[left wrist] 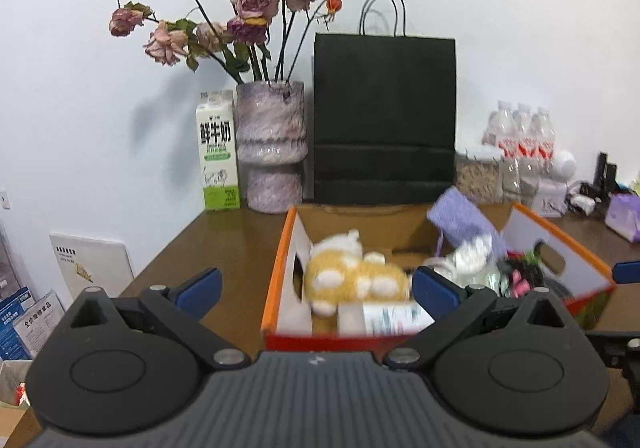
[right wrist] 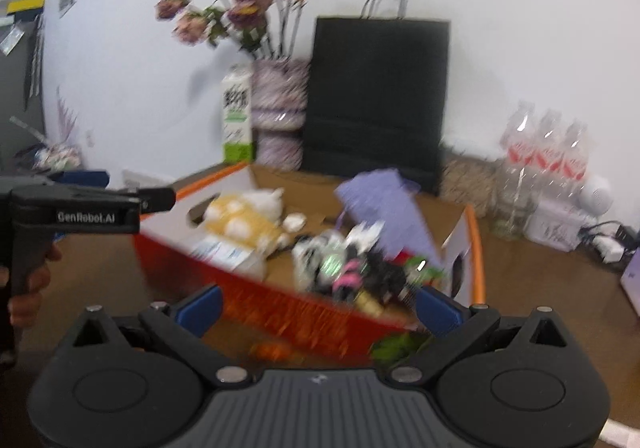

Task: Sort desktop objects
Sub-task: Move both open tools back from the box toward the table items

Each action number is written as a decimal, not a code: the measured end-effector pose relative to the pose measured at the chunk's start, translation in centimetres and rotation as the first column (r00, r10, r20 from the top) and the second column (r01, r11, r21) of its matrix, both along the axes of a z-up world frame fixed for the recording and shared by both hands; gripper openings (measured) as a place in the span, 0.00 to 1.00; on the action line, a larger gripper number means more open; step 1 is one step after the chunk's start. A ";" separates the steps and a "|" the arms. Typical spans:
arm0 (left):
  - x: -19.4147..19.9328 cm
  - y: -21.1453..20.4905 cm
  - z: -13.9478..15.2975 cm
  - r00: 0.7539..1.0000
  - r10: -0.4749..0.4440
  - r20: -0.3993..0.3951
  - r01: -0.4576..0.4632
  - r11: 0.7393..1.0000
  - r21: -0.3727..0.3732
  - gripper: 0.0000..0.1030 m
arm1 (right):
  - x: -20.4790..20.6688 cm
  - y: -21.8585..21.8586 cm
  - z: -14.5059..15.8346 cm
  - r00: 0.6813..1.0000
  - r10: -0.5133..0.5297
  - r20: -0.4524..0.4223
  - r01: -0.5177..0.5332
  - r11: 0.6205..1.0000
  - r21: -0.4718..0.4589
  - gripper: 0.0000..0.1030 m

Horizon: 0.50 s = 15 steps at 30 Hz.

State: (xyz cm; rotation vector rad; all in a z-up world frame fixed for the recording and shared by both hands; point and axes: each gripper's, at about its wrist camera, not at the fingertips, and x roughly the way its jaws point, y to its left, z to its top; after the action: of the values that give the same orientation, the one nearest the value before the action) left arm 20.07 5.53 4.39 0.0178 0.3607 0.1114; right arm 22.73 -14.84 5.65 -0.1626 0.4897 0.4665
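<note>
Along the white wall a black paper bag [left wrist: 384, 120] with cord handles is standing behind an open cardboard box [left wrist: 280, 268] with orange edges and a red front. A marbled purple vase [left wrist: 272, 148] of dried, drooping roses [left wrist: 248, 4] and a green-and-white milk carton [left wrist: 218, 152] are sitting just left of the bag. To its right, shrink-wrapped water bottles [left wrist: 520, 136] and a clear jar [left wrist: 478, 176] are crowding the brown wooden surface [left wrist: 224, 244].

The left gripper [left wrist: 316, 288] is hovering wide open before the box's near wall, its blue-padded fingers holding nothing. The right gripper [right wrist: 318, 306] is likewise spreading wide and empty over the box's red front corner.

Inside the box, a fluffy yellow-and-white plush toy [left wrist: 352, 276] is lying at the left end, partly over a flat white packet [left wrist: 396, 316]. A lilac pouch [left wrist: 460, 220] is leaning at the right, above a blurred jumble of dark and pink items [right wrist: 352, 268].
</note>
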 end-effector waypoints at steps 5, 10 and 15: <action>-1.8 0.5 -1.9 0.996 -0.027 -0.082 0.026 1.000 -0.008 1.00 | -1.5 1.5 -1.8 0.998 0.024 -0.050 -0.026 0.998 -0.051 0.98; -3.0 1.3 -3.1 0.990 -0.050 -0.134 0.048 0.999 -0.020 1.00 | -2.0 2.9 -3.1 0.995 0.033 -0.099 -0.041 0.996 -0.083 0.88; -4.1 1.9 -3.6 0.989 -0.068 -0.133 0.065 0.998 -0.028 1.00 | -2.0 3.7 -3.9 0.990 0.041 -0.137 -0.051 0.996 -0.068 0.65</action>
State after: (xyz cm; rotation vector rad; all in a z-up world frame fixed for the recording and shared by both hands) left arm 16.01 7.48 0.79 0.0144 0.4949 0.0401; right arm 20.74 -11.12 1.76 -0.2126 0.6370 0.5073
